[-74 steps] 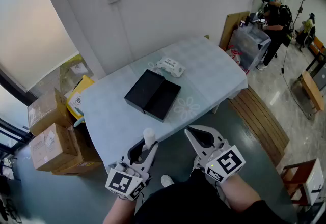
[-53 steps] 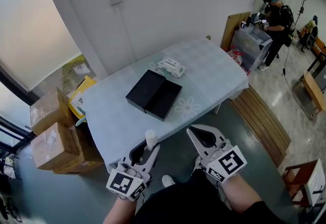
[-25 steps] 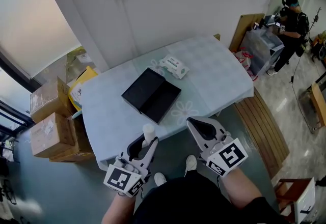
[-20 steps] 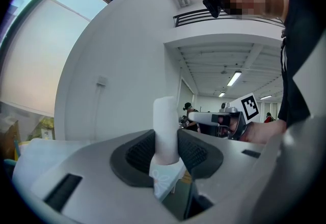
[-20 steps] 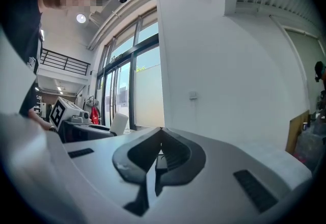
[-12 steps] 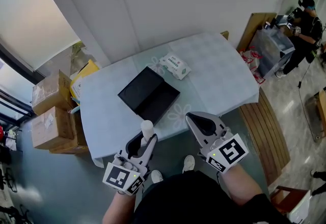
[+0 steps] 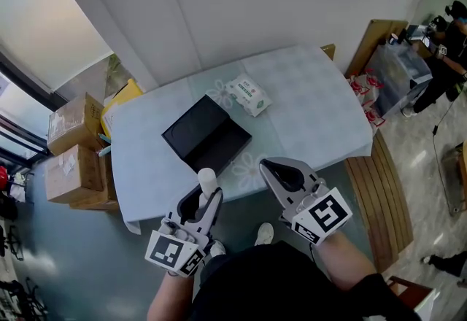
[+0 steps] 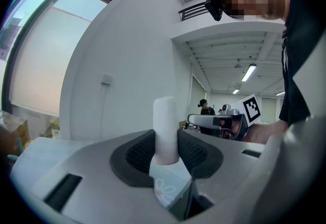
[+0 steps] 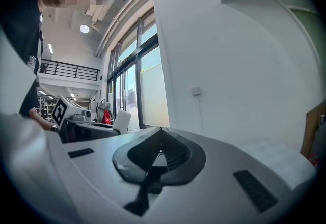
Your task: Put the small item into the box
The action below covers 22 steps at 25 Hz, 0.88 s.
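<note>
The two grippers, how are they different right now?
The left gripper pinches a small white tube standing upright between its fingers; the right gripper holds nothing. The left gripper's fingers sit apart around the tube; the right gripper's fingers touch at the tips. Both are grey and point toward the table with the black box.

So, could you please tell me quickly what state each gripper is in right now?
Left gripper: closed on a small white cylinder.
Right gripper: closed, nothing between its jaws.

The left gripper (image 7: pixel 203 197) has neared the table (image 7: pixel 314 109).
</note>
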{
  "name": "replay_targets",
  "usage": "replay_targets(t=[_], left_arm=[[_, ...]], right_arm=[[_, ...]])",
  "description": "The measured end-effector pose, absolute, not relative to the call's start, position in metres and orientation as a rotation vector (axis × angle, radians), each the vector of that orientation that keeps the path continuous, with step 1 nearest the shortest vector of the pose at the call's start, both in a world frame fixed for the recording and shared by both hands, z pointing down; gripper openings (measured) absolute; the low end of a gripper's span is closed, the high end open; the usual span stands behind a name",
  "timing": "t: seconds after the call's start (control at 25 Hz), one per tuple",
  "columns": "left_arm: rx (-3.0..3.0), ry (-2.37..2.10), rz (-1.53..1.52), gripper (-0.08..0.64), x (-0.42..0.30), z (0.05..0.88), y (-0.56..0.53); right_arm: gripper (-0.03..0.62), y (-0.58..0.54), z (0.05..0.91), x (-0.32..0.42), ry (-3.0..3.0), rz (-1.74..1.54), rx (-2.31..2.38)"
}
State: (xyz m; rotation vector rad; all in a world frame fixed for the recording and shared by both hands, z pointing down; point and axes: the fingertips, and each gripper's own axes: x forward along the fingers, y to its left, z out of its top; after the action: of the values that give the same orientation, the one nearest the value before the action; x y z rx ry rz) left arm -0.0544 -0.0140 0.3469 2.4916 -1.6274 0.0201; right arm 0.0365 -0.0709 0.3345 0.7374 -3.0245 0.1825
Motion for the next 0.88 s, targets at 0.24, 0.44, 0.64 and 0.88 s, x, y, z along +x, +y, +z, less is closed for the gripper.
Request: replay_targets(t=[0.24, 0.44, 0.64, 0.88], left_arm=[[2.455, -1.684, 0.041, 0.133, -0.047, 0.346, -0.024], [2.439, -1.712, 0.071, 0.133, -0.044, 0.349, -0.030], [2.436, -1.729, 0.113, 0.133, -0.047, 0.353, -0.039], [2.429, -1.720, 0.143, 0.133, -0.060, 0.365, -0.060]], right_arm=[[0.009, -0.084, 0.337, 0.042, -3.038, 0.198, 0.676], [0.009, -0.091, 0.341, 0.045, -3.052, 0.209, 0.644], [0.009, -0.097, 0.345, 0.045, -3.054, 0.228, 0.641], [0.009, -0.108, 0.353, 0.039, -3.029, 0.240, 0.662]])
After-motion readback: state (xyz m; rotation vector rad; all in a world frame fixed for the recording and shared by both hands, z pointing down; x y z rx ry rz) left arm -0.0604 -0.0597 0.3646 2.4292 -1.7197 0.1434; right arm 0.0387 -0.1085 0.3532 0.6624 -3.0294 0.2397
